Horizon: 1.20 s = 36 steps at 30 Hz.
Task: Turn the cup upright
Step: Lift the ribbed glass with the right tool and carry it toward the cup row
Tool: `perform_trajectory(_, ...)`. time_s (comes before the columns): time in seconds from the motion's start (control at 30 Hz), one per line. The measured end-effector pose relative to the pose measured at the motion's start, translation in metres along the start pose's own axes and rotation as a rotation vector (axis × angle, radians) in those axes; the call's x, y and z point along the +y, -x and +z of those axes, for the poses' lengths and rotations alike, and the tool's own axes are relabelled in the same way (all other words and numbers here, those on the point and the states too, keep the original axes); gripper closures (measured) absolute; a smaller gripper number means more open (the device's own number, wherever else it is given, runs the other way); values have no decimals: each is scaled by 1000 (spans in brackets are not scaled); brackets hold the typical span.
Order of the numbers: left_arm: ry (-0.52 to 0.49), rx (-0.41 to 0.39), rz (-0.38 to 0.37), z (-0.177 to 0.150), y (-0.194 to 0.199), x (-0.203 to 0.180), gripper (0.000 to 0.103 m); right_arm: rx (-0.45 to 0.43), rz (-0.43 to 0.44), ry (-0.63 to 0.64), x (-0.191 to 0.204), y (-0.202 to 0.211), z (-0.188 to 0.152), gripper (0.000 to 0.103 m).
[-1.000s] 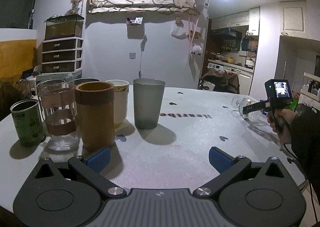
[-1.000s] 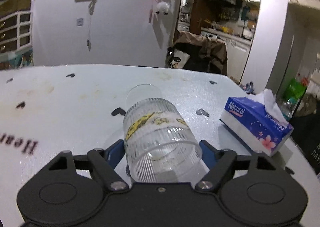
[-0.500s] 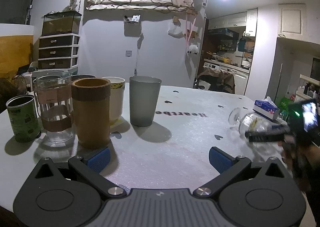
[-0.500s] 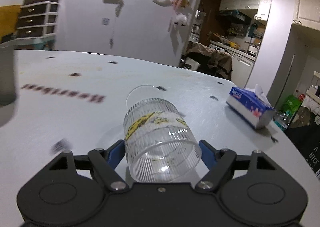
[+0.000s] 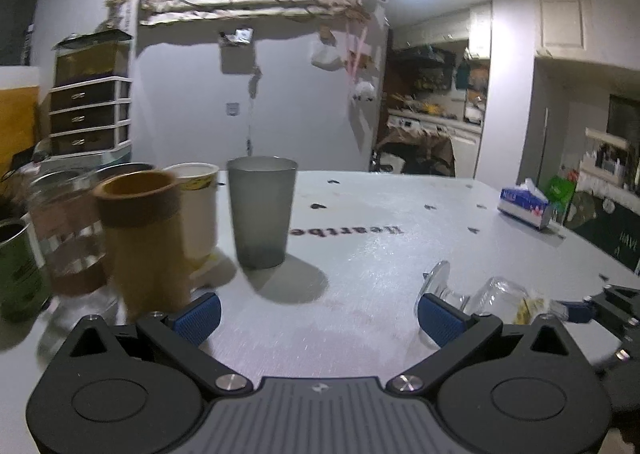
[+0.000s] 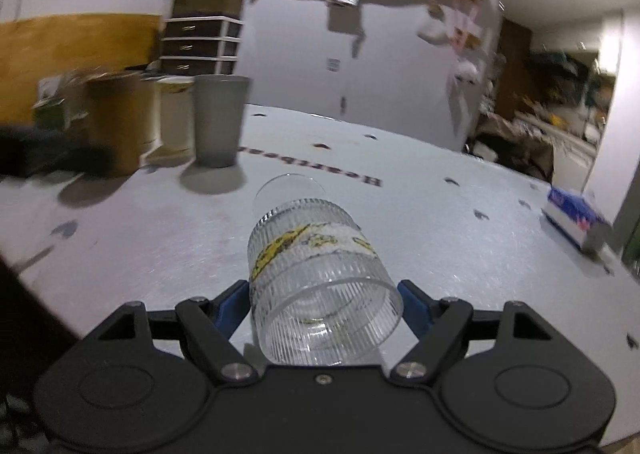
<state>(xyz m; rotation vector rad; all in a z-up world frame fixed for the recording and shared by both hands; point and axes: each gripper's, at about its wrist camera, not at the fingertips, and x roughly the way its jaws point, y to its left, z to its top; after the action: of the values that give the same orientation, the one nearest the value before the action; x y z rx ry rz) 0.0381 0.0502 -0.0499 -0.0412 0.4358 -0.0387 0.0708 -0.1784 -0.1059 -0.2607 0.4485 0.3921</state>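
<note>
The cup (image 6: 316,274) is clear ribbed glass, glossy. Behind it the grey tumbler (image 6: 218,120) looks like matt frosted plastic. The table (image 6: 440,238) has a white, slightly rough finish. The right gripper (image 6: 322,308) has matt black plastic and blue textured pads (image 6: 412,300).

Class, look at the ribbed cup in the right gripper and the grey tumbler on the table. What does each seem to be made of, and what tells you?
Ribbed cup: clear glass or hard plastic; the table shows through its fluted, glossy wall, with a yellow printed band.
Grey tumbler: probably frosted plastic; matte, slightly translucent, smooth and thin-rimmed.
</note>
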Motion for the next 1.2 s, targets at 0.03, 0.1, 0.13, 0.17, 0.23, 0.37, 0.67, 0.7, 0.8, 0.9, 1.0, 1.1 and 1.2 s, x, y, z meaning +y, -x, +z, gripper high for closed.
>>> perform_trajectory(0.03,-10,20,3,3,-9,-3,0,-3,3,12,4,2,0,23)
perform_trajectory(0.1,-28,56,4,6,-25,-11,0,-6,24,17,8,6,0,23)
perform_trajectory(0.13,-46,66,-14,7,-34,-15,0,-8,36,21,8,7,-1,23)
perform_trajectory(0.17,-56,74,-24,7,-40,-18,0,-13,46,29,10,9,-2,23)
perform_trajectory(0.23,-68,92,-39,10,-52,-24,0,-34,53,65,15,14,-7,23)
perform_trajectory(0.37,-79,137,-93,15,-73,-31,0,-62,67,122,19,21,-14,23)
perform_trajectory(0.67,-76,303,-179,22,-117,-38,0,-129,89,266,24,36,-29,23)
perform_trajectory(0.7,-74,319,-183,22,-118,-37,0,-133,92,271,24,38,-31,22)
perform_trajectory(0.8,-65,357,-157,21,-119,-31,0,-129,105,252,18,43,-31,22)
perform_trajectory(0.9,-76,387,-134,21,-117,-24,0,-127,86,235,12,46,-32,20)
perform_trajectory(1.0,-116,402,-118,16,-111,-21,0,-126,40,207,4,46,-34,20)
perform_trajectory(1.1,-116,419,-150,10,-102,-19,0,-117,-11,144,-9,43,-33,20)
perform_trajectory(1.2,-107,425,-174,2,-94,-19,0,-107,-37,59,-22,33,-29,20)
